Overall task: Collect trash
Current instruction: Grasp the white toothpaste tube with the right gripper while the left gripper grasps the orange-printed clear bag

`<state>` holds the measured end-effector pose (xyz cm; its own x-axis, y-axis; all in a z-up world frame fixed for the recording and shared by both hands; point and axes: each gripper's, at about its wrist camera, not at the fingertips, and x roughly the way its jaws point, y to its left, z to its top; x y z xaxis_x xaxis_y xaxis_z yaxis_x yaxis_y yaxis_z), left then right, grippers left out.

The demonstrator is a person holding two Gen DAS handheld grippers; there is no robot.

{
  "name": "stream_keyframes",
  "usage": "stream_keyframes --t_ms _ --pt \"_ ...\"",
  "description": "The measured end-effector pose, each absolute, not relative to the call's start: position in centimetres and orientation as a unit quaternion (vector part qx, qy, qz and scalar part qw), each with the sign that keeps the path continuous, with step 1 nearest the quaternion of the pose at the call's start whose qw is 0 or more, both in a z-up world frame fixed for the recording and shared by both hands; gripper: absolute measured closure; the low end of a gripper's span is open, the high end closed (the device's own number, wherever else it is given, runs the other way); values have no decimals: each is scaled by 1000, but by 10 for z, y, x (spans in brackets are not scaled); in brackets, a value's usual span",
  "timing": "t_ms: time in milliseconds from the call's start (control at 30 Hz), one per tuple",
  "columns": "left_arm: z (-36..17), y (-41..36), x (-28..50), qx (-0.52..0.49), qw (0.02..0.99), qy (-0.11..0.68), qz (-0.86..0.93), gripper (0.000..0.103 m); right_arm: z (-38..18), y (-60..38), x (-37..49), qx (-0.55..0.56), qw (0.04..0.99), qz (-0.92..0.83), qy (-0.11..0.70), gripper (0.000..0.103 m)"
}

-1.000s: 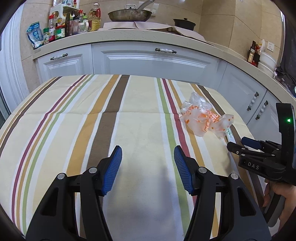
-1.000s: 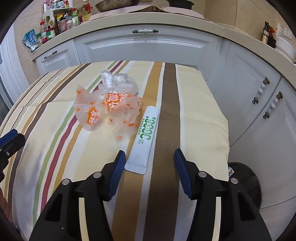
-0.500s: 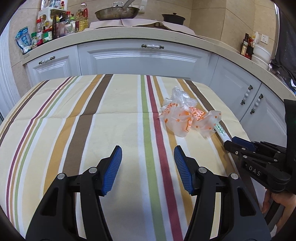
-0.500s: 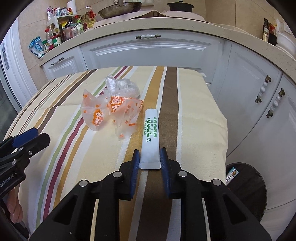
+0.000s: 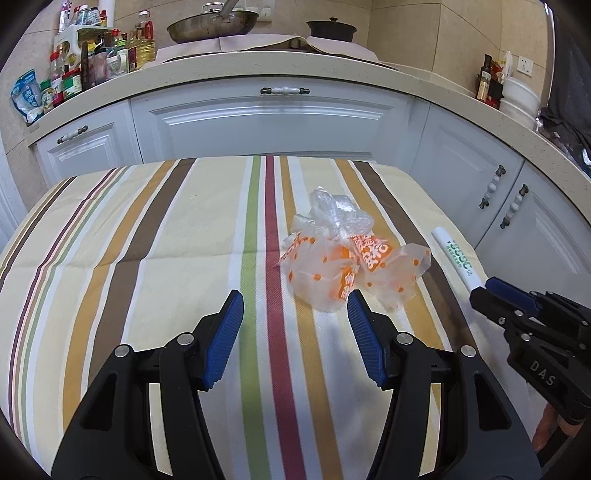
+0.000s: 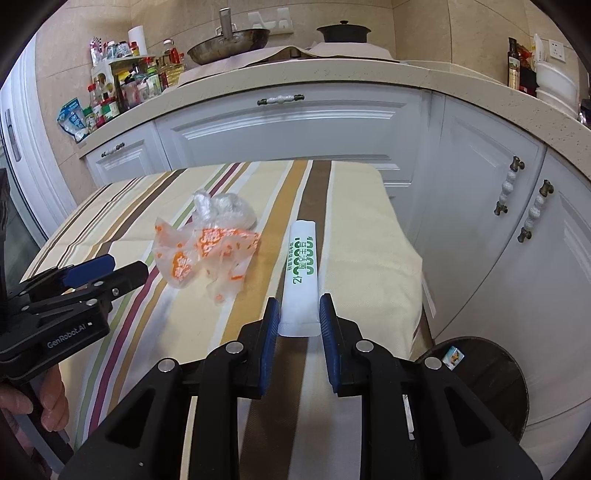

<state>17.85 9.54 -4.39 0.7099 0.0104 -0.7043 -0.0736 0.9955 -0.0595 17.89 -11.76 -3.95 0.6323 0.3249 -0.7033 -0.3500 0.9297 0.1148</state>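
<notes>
White kitchen cabinets [image 5: 280,122] are curving behind a surface [image 5: 147,236] that is wearing a striped cloth, with a pan [image 5: 212,26] and a dark pot [image 5: 330,29] sitting on the counter above and bottles [image 5: 103,51] crowding its left end. Near the cloth's right side, a crumpled clear-and-orange bag [image 5: 351,269] is lying with a clear plastic wad [image 5: 338,216] touching its far edge. The left tongs [image 5: 295,306] are hanging just short of the bag with their blue pads spread wide apart, gripping nothing; the right-hand pad's tip is sitting just beside the bag's near edge. The right tongs [image 6: 295,314] are clamping the near end of a white tube [image 6: 301,273] printed in green, which is stretching away along the brown stripe just right of the bag, its far end pointing toward the cabinets. Whether the tube is resting on the cloth or being held slightly off it is hard to tell. Beyond the surface's right edge, a dark round bin [image 6: 484,376] is standing on the floor with a small wrapper [image 6: 453,356] showing inside it. A hand [image 6: 40,402] is holding the left tool's grip at the lower left of the right wrist view.
</notes>
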Motion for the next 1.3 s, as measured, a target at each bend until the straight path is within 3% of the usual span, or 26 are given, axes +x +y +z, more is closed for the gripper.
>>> stream_keyframes --t_ms 500,567,667,833,1300 --pt "-62 81 216 -27 912 408 33 39 -37 -134 216 3 911 194 364 79" --pt "-64 81 219 -25 911 410 32 41 -38 -135 217 5 911 195 364 79" --pt "-68 83 221 -28 907 419 27 59 -40 -138 219 8 910 195 366 79" --pt "-68 89 221 -38 908 417 27 69 -43 -142 219 11 909 194 368 79" --pt "-38 99 189 -45 924 378 39 73 -30 -146 200 11 914 195 354 79"
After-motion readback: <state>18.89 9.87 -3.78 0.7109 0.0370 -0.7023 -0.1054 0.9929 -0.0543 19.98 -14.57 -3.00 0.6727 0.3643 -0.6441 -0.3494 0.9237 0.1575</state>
